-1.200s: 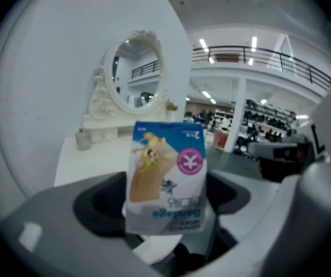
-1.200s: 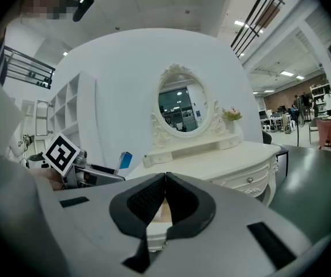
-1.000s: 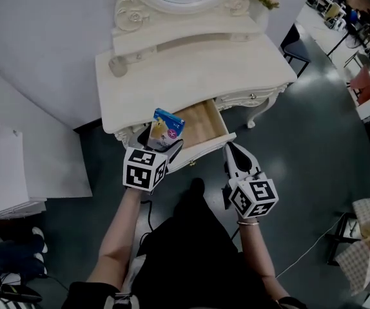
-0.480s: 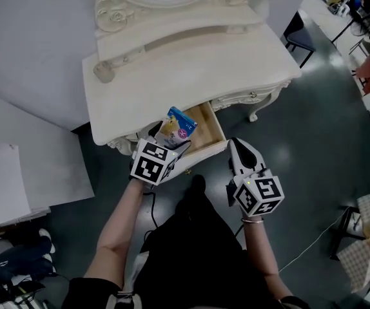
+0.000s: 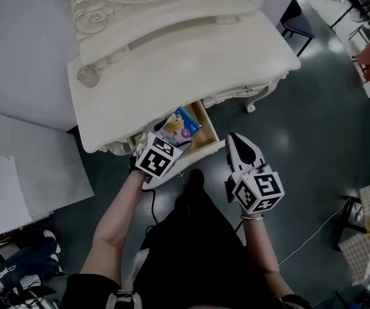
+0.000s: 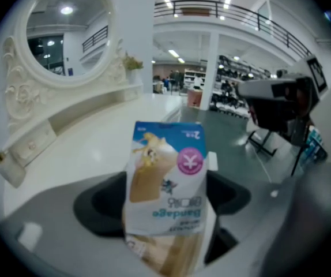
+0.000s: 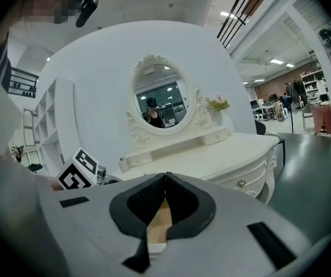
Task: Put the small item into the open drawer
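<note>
The small item is a blue and white bandage box (image 5: 181, 123), with my left gripper (image 5: 167, 140) shut on its lower end. It hangs over the left part of the open wooden drawer (image 5: 205, 134) of the white dressing table (image 5: 191, 63). In the left gripper view the box (image 6: 166, 178) stands upright between the dark pads (image 6: 99, 203) of the left gripper (image 6: 165, 206). My right gripper (image 5: 235, 144) is just right of the drawer's front corner, shut and empty. In the right gripper view the right gripper (image 7: 165, 179) has its jaws closed together, with the drawer's wood showing behind them.
An oval mirror (image 7: 160, 100) stands at the back of the table top. A small round knob-like piece (image 5: 88, 76) sits at the table's left. A white cabinet (image 5: 17, 185) is at the left, a dark chair (image 5: 298, 21) at the right, and the person's legs (image 5: 191, 237) are below the drawer.
My left gripper has carried the box to the right and further over the open drawer. The right gripper has stayed beside the drawer's front. The head view has shifted towards the table.
</note>
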Demonstrator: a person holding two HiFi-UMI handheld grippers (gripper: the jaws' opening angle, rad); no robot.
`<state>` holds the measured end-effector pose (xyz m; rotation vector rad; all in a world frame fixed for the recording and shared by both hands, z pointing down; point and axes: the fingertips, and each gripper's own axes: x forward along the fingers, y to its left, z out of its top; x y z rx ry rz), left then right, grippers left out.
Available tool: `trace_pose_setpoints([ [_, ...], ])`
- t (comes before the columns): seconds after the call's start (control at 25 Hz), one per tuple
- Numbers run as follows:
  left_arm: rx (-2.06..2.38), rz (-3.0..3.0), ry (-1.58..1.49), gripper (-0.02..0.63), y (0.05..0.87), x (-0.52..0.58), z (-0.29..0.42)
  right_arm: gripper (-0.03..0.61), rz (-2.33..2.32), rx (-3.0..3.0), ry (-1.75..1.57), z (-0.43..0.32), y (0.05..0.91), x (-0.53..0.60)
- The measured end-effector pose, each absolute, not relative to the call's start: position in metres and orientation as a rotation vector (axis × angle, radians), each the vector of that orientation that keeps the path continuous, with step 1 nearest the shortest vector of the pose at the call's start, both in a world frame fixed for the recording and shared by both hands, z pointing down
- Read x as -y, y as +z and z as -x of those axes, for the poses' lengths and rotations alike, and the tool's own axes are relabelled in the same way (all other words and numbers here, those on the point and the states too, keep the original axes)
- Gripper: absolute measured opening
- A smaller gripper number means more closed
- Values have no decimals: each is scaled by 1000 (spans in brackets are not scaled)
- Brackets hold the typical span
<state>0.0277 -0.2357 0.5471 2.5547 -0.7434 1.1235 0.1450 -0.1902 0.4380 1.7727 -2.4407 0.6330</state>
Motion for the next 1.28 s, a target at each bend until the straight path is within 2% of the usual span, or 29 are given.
trace_pose_setpoints([
  [1.28, 347, -2382, 1671, 429, 685, 247, -54, 5, -1764, 2359, 758, -175, 475, 217],
])
